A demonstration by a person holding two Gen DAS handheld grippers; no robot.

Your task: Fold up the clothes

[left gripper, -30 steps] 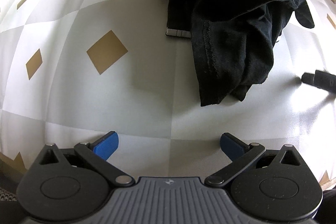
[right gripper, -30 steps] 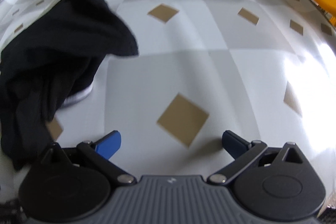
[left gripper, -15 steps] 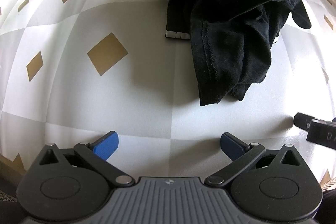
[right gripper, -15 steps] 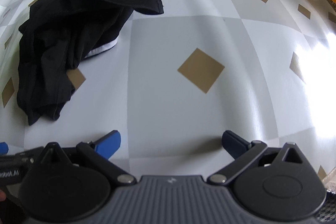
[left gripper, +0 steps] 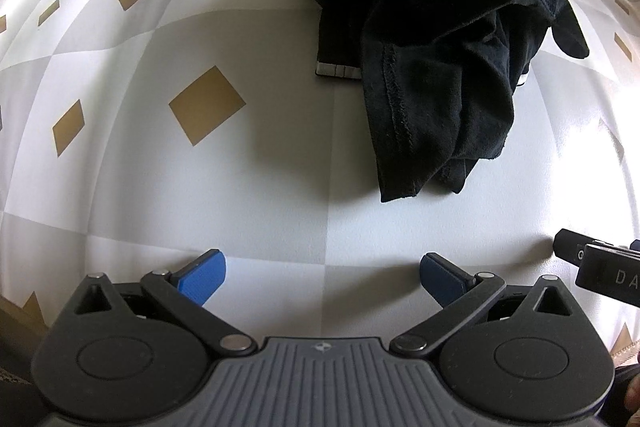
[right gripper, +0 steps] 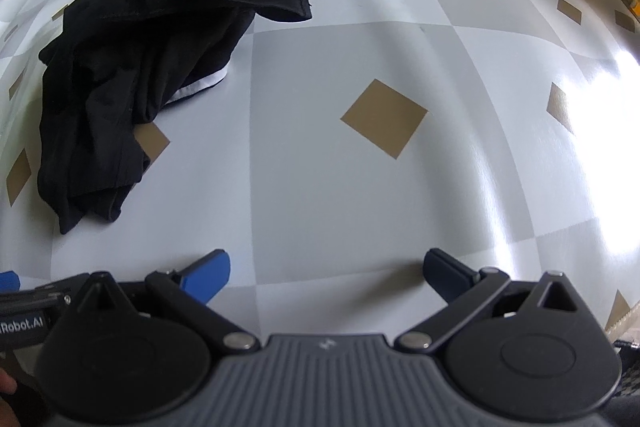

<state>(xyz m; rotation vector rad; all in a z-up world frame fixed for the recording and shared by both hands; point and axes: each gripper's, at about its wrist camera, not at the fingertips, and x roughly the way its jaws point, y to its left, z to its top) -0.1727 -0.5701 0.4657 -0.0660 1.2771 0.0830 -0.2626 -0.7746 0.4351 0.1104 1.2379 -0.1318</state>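
Grippers drawn back to the near edge of the table (left gripper: 248, 195): over the past second the right gripper (right gripper: 326, 273) pulled away from the crumpled black garment (left gripper: 440, 43), which now lies ahead and to its left, untouched. The left gripper (left gripper: 322, 277) hangs level, the heap ahead and to its right. Both stand spread wide and empty. Folding looks not yet begun; the cloth first needs spreading flat.
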